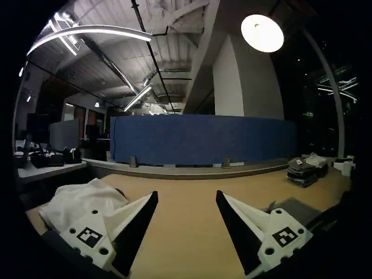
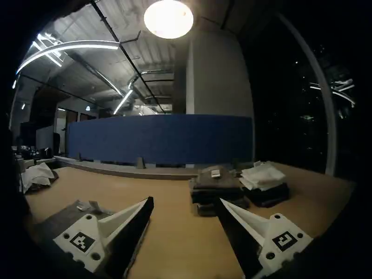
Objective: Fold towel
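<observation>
Left gripper view: left hand-held gripper (image 1: 186, 192) released over table (image 1: 186, 246), white towel (image 1: 79, 202) near; right hand-held gripper (image 2: 184, 200) released, empty.

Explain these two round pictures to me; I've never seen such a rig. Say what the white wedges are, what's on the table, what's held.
A person holds a two-finger tool in each hand, and a camera rides on each, looking along its fingers: those are the wedges. One picture comes from the left gripper, the other from the right gripper. Both are open, holding nothing. On the wooden table lie a crumpled white towel and stacks of folded towels.
</observation>
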The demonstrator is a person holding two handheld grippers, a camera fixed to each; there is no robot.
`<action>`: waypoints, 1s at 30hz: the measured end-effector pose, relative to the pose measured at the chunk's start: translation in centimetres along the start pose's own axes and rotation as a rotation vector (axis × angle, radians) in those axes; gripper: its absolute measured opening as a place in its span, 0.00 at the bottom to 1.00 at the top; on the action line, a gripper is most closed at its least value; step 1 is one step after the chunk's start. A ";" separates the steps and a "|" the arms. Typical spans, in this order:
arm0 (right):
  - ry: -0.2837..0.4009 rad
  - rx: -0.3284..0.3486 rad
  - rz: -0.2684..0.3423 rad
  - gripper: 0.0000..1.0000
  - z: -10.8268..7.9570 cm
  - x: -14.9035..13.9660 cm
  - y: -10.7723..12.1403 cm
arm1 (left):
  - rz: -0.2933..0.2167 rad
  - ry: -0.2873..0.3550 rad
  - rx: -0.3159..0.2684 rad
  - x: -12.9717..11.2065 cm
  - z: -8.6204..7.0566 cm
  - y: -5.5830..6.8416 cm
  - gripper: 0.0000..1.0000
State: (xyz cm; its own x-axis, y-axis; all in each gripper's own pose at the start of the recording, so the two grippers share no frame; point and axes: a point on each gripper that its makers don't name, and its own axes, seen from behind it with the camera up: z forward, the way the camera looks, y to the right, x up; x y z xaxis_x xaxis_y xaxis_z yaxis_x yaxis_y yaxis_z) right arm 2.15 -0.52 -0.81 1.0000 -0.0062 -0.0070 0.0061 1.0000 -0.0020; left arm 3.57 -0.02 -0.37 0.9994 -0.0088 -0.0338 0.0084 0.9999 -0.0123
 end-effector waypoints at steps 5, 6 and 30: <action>0.003 -0.006 0.001 1.00 -0.6 3.6 0.3 | 0.019 -0.019 -0.003 2.9 -0.1 0.3 0.92; 0.002 -0.007 0.001 1.00 -0.7 4.3 0.3 | 0.019 -0.022 -0.004 3.5 -0.2 0.4 0.92; -0.075 0.087 0.000 1.00 -3.4 15.4 -0.4 | 0.105 -0.148 -0.216 13.1 -2.3 5.0 0.92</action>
State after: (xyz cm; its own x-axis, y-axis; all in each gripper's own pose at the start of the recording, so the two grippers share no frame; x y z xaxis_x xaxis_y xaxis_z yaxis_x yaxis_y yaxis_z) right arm 17.51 -1.06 -4.36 0.9976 -0.0097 0.0682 0.0039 0.9964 0.0845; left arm 16.63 4.85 -3.21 0.9886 0.1125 0.0997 -0.0872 0.9693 -0.2298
